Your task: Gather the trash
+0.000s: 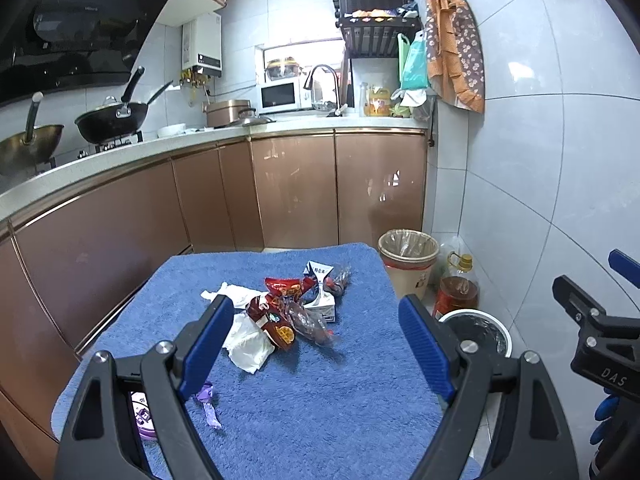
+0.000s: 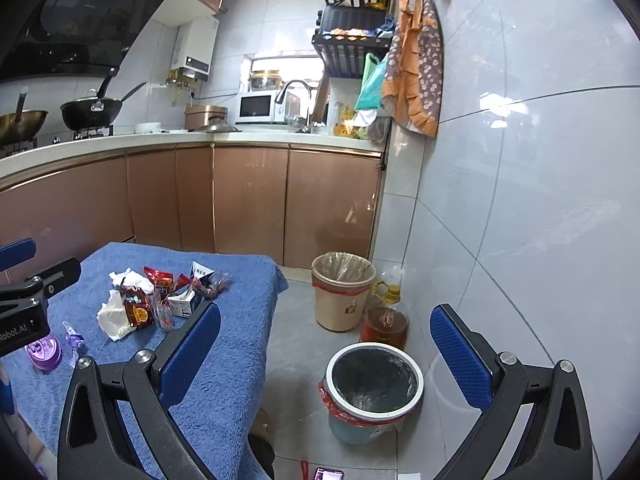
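1. Trash (image 1: 288,312) is being shown piled on a blue towel (image 1: 312,400) over a table: white tissues (image 1: 248,344), red wrappers (image 1: 276,320), a small carton (image 1: 320,304) and clear plastic, all touching or overlapping.
2. Left gripper (image 1: 316,340) is being held above the towel's near part, jaws spread wide, nothing being gripped; the pile is being framed between the blue pads (image 1: 208,344), slightly toward the left one.
3. Right gripper (image 2: 326,360) is being held over the floor beside the towel's right edge, jaws wide apart, nothing being gripped.
4. Grey-lined bin (image 2: 374,380) with a white rim is being seen on the floor, between the right pads, just right of the table.
5. Beige bin (image 2: 340,292) with a clear liner is being seen farther back, near the cabinets (image 2: 248,200).
6. Oil jug (image 2: 386,320) is being seen between the two bins, against the tiled wall (image 2: 520,200).
7. Purple lid (image 2: 43,354) and purple wrapper (image 2: 74,340) are being seen on the towel's near left part, apart from the pile.
8. Right gripper's body is being seen at the left view's right edge, well right of the pile.
9. Counter behind is being seen with woks (image 1: 108,120), microwave (image 1: 280,96) and tap (image 1: 324,80).
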A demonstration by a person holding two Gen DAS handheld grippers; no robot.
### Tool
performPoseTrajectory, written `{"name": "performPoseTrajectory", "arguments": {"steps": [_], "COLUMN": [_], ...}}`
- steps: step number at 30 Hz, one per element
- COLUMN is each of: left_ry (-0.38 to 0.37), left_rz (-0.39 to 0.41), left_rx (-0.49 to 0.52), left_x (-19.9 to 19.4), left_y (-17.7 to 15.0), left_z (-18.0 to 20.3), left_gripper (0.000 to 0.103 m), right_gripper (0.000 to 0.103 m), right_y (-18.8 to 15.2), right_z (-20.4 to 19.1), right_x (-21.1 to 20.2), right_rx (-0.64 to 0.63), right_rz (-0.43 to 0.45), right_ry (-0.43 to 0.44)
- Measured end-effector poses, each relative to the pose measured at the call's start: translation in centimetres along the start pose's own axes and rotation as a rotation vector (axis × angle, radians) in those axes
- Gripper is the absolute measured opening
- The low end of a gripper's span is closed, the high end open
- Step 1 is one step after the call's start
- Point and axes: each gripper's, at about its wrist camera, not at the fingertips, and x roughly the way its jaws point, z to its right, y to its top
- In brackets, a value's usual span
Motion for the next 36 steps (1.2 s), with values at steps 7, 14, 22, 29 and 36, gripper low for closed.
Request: {"name": "performPoseTrajectory", "arguments": {"steps": [7,14,22,29,36], "left_ry": [-0.018,0.013,0.157,0.071,-0.053], "left_rz": [-0.055,-0.106,-0.198,-0.33,-0.413], "left_rx": [-0.049,-0.109,-0.133,-0.138,-0.054], "left_x": [3.0,6.0,9.0,12.5,16.6], "left_y": [-0.1,-0.9,-3.3,-5.7,-5.7], "left_z": [-2.8,-7.0,-14.7,-17.0,-14.1], "left_gripper": [0.084,0.084,0.084,0.083,0.082], "right_gripper": [0.103,0.103,0.102,0.071,0.065], "right_y": [0.4,0.7,0.0,-1.1,-2.4], "right_z": [-2.3,-4.6,-7.4,-11.8,-16.2], "right_x": [2.7,5.8,11.4,16.7,20.0], "right_rx": [-0.039,-0.065,-0.037,-0.03,-0.108], "right_rz": [-0.025,-0.065,-0.184,-0.309,-0.391], "right_ry": [0.03,0.109,0.403,0.639,0.749]}}
